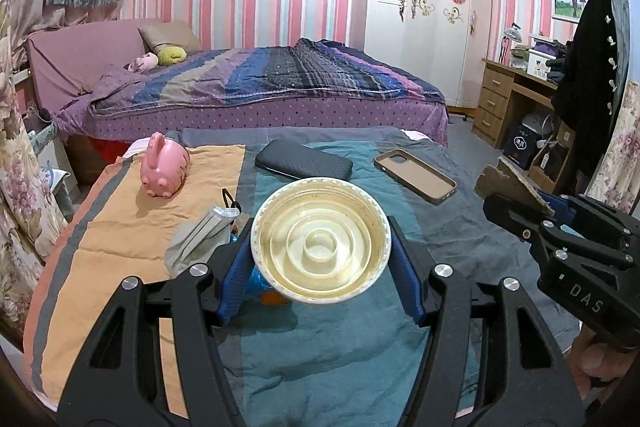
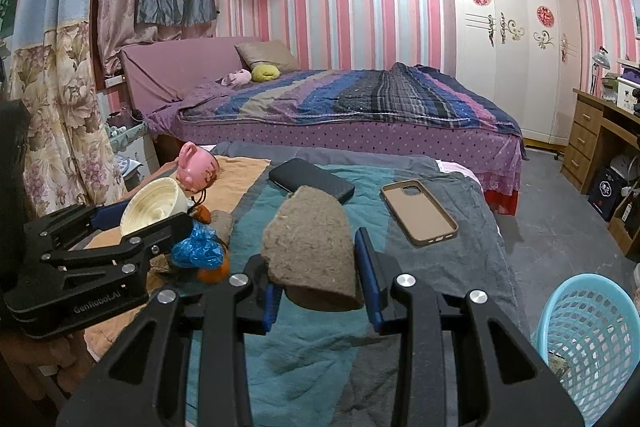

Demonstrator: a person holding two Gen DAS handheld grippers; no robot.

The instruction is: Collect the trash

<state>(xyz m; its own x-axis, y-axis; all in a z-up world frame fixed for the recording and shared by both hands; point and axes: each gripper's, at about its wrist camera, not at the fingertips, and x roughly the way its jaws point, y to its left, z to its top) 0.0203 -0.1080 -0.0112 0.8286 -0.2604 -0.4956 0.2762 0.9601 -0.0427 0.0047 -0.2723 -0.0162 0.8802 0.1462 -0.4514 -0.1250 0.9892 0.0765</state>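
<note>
Two black two-finger grippers (image 1: 320, 259) (image 2: 320, 283), one cream plastic bowl (image 1: 320, 247), one brown cardboard scrap (image 2: 312, 247), two phones — one black phone (image 1: 304, 159), one tan phone case (image 1: 415, 175) — one pink pig toy (image 1: 165, 167), and one light-blue mesh basket (image 2: 588, 343) at lower right.

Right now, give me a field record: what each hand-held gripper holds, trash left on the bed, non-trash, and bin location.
left hand-held gripper: shut on cream plastic lid
right hand-held gripper: shut on brown cardboard piece
trash left on bed: grey face mask, blue plastic wrapper, orange bits beside it
non-trash: pink piggy bank, black phone, tan phone case
bin: light blue basket, lower right in the right wrist view
</note>
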